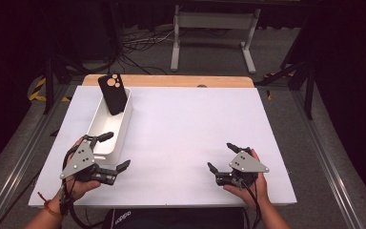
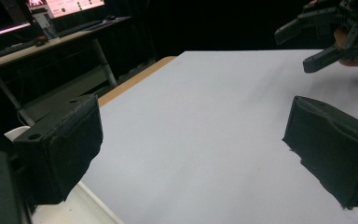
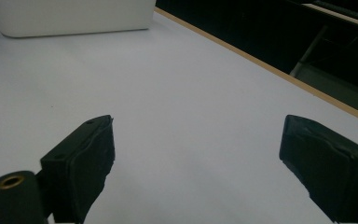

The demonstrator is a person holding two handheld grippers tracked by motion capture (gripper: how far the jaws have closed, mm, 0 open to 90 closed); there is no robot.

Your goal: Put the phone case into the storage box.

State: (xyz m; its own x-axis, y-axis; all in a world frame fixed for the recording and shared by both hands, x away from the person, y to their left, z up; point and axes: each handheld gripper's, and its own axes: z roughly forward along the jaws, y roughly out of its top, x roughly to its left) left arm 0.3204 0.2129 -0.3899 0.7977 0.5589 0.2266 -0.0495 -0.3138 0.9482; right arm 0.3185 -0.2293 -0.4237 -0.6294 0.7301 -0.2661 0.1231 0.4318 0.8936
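A black phone point(image 1: 113, 93) stands tilted against the far end of a white bin point(image 1: 124, 129) on the left of the white table point(image 1: 195, 124). My left gripper point(image 1: 116, 150) is open beside the bin's near end, one jaw over the bin's rim. In the left gripper view its jaws point(image 2: 191, 154) stand wide apart over bare table, with the bin's rim point(image 2: 81, 207) at the bottom left. My right gripper point(image 1: 220, 156) is open near the front right of the table with nothing between its jaws point(image 3: 196, 163). The right gripper point(image 2: 328, 32) also shows far off in the left gripper view.
The bin's wall point(image 3: 70, 16) shows at the top left of the right gripper view. A wooden edge point(image 1: 171, 80) runs along the table's far side. Beyond it are a white stand point(image 1: 213, 33) and floor cables point(image 1: 138, 45).
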